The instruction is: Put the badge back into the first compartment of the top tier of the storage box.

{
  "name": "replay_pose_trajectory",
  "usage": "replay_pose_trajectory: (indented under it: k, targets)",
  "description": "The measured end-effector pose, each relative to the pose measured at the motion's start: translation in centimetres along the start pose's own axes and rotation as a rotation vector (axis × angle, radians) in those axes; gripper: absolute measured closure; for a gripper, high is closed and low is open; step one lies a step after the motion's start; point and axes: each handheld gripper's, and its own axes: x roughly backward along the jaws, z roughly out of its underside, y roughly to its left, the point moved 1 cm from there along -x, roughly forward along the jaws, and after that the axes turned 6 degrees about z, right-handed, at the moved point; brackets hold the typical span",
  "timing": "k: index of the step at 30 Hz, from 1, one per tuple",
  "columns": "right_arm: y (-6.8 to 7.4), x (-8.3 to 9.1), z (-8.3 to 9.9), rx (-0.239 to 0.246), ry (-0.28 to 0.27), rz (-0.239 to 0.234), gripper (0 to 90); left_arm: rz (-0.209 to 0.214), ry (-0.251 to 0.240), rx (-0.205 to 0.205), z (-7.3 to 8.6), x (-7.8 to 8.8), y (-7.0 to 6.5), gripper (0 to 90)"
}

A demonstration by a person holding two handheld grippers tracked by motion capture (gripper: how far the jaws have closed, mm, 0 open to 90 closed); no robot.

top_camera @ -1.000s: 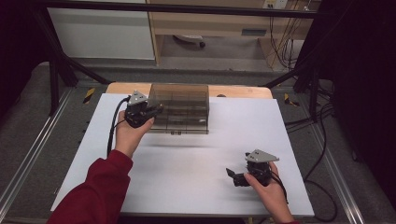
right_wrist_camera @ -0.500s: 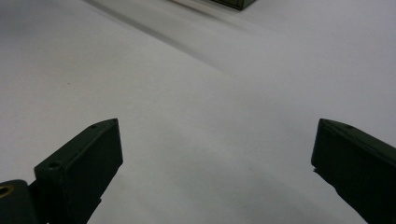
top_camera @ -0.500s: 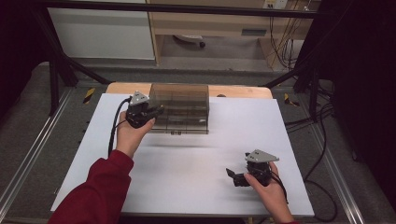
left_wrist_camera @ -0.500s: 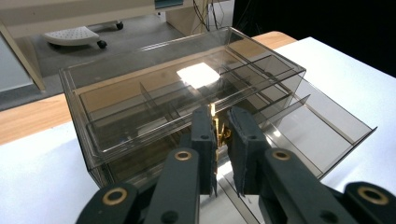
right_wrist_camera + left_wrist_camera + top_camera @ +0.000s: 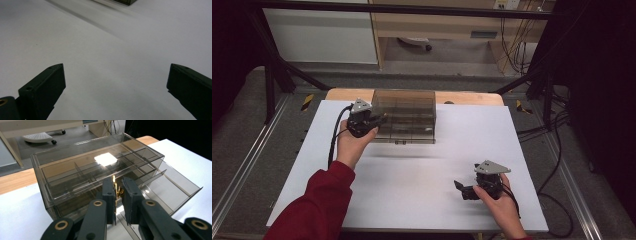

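Organiser: smoky transparent plastic drawer box with inner dividers (image 5: 404, 116), at the middle of the bench's far edge, lower drawer pulled partly out.
Left gripper (image 5: 118, 195): at the box's left front corner, jaws nearly together, pinching a small brass-coloured piece (image 5: 117, 190) over the open drawer.
Right gripper (image 5: 464, 190): near the bench's near right corner, well apart from the box, jaws spread wide, holding nothing.
Bench: white top (image 5: 422, 165).
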Motion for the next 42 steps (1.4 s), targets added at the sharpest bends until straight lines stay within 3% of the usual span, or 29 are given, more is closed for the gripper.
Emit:
replay_pose_trajectory:
  k: [24,42]
  targets:
    - [0.1,-0.1,0.0,0.004,0.007,-0.001,2.5,0.010,0.017,0.033,1.3,-0.4,0.4,80.2]
    - [0.1,-0.1,0.0,0.006,0.010,-0.004,2.5,0.002,0.038,0.032,1.9,-0.7,0.6,80.0]
